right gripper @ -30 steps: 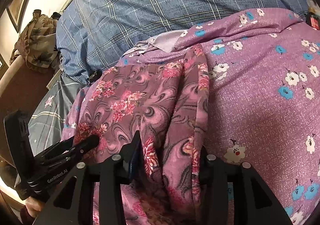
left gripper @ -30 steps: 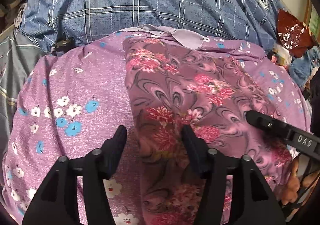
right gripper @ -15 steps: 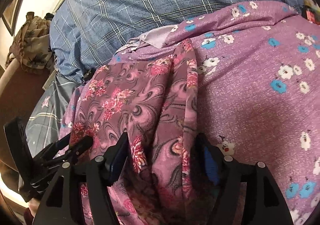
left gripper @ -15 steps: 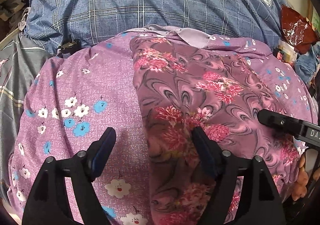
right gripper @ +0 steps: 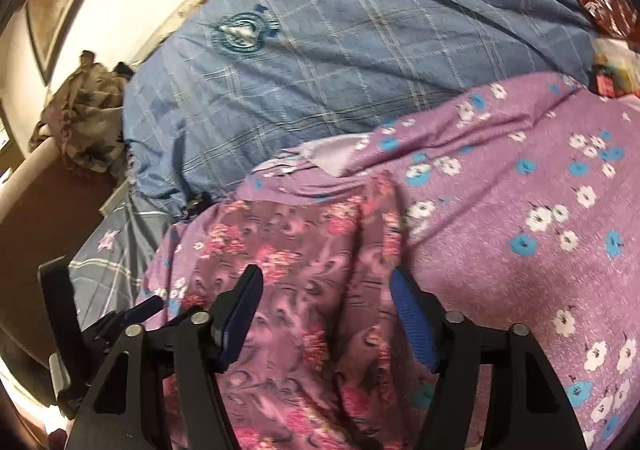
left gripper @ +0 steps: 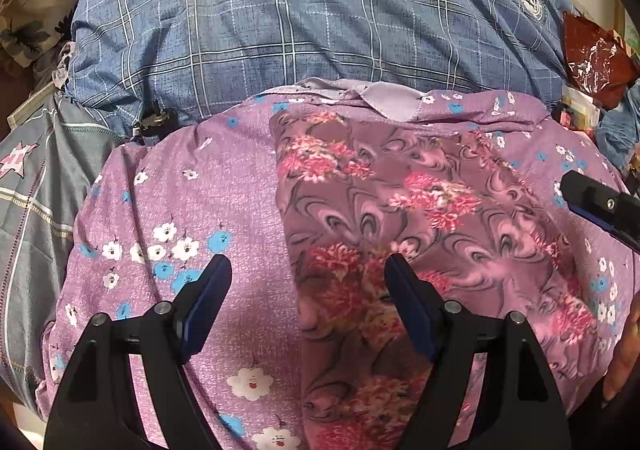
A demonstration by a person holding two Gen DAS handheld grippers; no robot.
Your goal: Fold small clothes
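Fold just laid: both hand-held grippers, left (left gripper: 308,282) and right (right gripper: 326,294), stood open over the rose-print garment (left gripper: 400,218) on the bed's purple floral sheet (left gripper: 192,210), right jaws narrowing. Next: regrasp an edge.

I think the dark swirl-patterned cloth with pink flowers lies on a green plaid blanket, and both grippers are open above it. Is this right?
Not quite. The swirl-patterned cloth lies on a purple fabric with white and blue flowers, not on a green plaid blanket; the left wrist view shows it. The left gripper and the right gripper are indeed open above it.
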